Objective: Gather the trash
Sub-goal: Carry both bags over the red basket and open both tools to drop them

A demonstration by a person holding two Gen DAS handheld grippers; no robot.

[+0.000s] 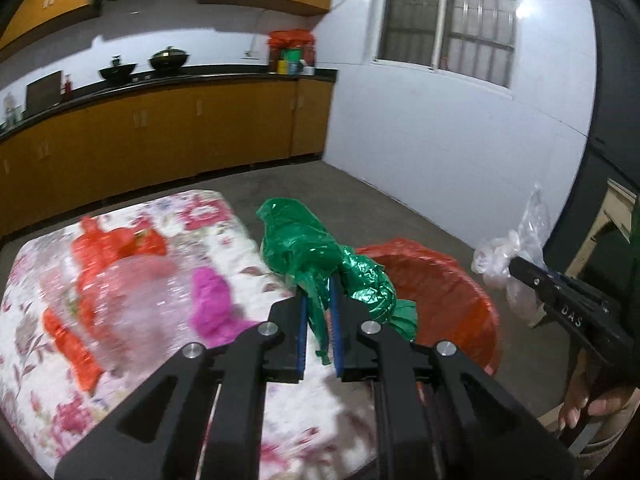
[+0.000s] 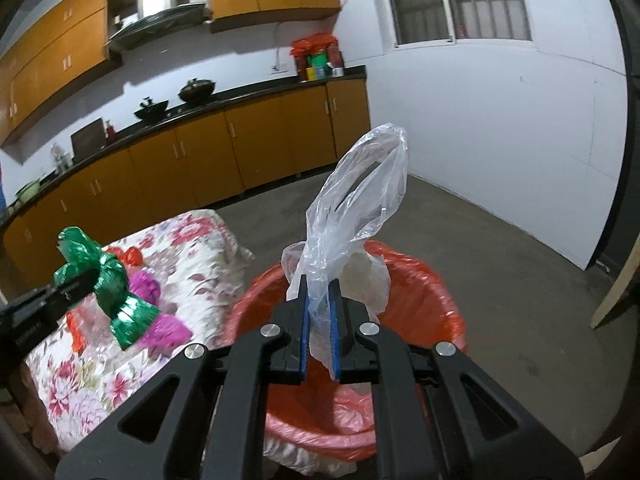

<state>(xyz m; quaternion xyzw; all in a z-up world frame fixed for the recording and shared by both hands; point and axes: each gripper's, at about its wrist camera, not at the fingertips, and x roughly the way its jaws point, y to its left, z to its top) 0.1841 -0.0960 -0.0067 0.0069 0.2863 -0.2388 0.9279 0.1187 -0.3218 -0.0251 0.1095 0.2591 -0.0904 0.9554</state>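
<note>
— What has the left tool got?

— Its blue pads are clamped on a crumpled green plastic bag, which sticks up past the tips and droops to the right, over the near rim of the bin.

— And the right tool?

— Pinched tight on a clear plastic bag that stands tall above the pads, directly over the bin, which has a red liner.

— Where does the bin sit?

— On the concrete floor, just beside the bench, which wears a floral cloth.

— Anything left on the bench?

— A pink crumpled piece, red plastic scraps and what looks like a clear wrapper, though the blur makes that one hard to tell.

— Is the person visible?

— Only a hand gripping the right tool's handle, at the edge of the left view.
</note>
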